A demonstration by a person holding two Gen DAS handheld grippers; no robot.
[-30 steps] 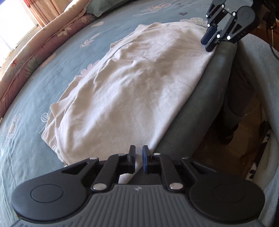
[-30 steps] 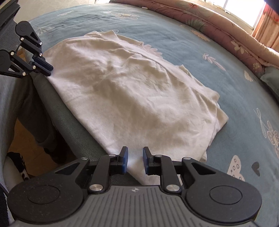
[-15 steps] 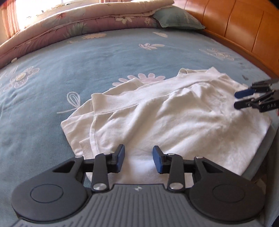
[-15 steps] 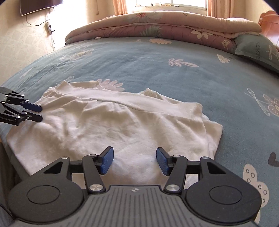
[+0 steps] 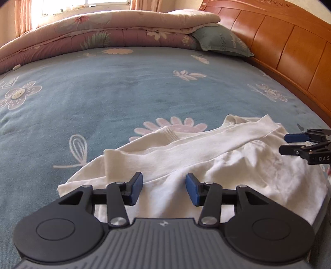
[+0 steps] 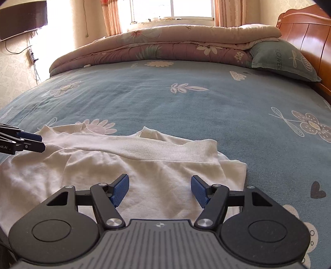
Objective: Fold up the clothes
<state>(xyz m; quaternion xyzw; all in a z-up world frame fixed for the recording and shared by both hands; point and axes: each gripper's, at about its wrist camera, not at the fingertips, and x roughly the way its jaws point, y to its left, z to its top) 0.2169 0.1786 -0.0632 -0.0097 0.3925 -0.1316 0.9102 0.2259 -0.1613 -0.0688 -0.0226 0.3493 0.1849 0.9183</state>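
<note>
Two grippers hang over the near edge of the bed, one to each side of a single white garment (image 5: 206,165). The left gripper (image 5: 164,191) tilts downward with its blue pads apart and widening, nothing pinched between them; the cloth lies loose just beneath. The right gripper (image 6: 160,191) tilts down the same way, its jaws spread wider and also opening, with only slack fabric under the gap. Each shows at the edge of the other's view, fingers turned sideways, hovering at the garment's outer side. The garment is folded roughly in half, a ribbed hem band (image 6: 165,149) running across its top, one cuff (image 5: 170,133) peeking out behind; it rests on the blue flowered sheet (image 6: 186,103) close to the near edge. Further back the sheet lies bare. At the far side one folded quilt (image 6: 175,47) is stacked along the bed, one green pillow (image 6: 283,60) leans beside it against the wooden headboard (image 5: 289,51), and one window (image 6: 171,9) glows between two curtains.
</note>
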